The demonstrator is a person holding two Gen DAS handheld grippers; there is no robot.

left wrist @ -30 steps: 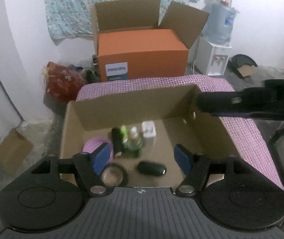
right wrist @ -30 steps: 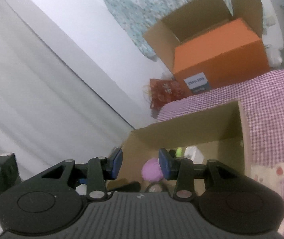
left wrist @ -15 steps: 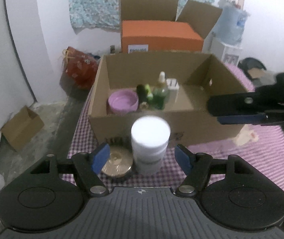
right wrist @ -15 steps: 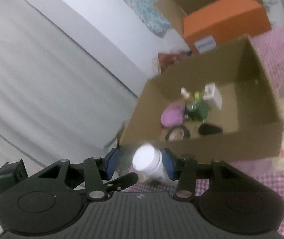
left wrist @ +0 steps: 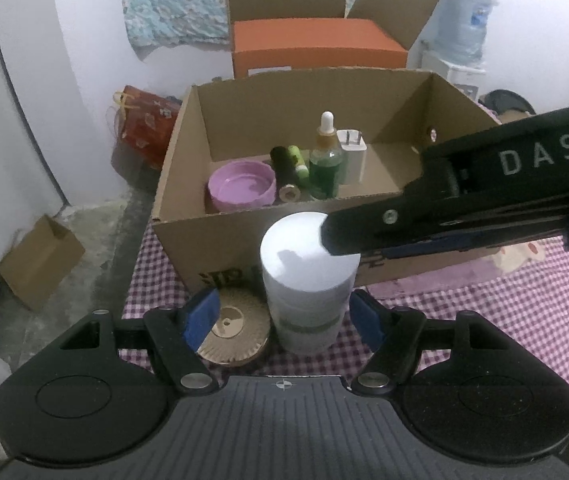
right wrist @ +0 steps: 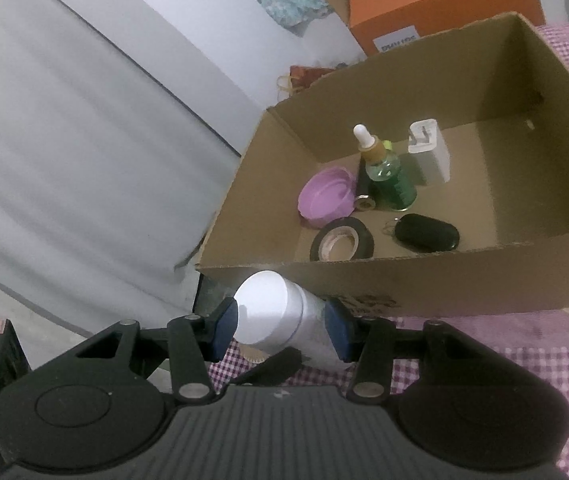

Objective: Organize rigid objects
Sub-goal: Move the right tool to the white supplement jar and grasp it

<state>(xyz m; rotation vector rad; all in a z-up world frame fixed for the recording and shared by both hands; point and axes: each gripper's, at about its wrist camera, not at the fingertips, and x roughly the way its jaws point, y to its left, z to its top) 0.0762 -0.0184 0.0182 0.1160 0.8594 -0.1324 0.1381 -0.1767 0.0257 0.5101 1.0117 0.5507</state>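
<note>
White jar (right wrist: 272,312) between right claw (right wrist: 280,330) pads, upright on checked cloth (left wrist: 524,300)

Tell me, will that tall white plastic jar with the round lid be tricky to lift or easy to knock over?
The tall white plastic jar looks rigid, so it should hold its shape when squeezed. Its smooth round sides may slip or twist between the blue fingers. Standing upright on the soft checked cloth, it could tip if nudged near the lid.
</note>
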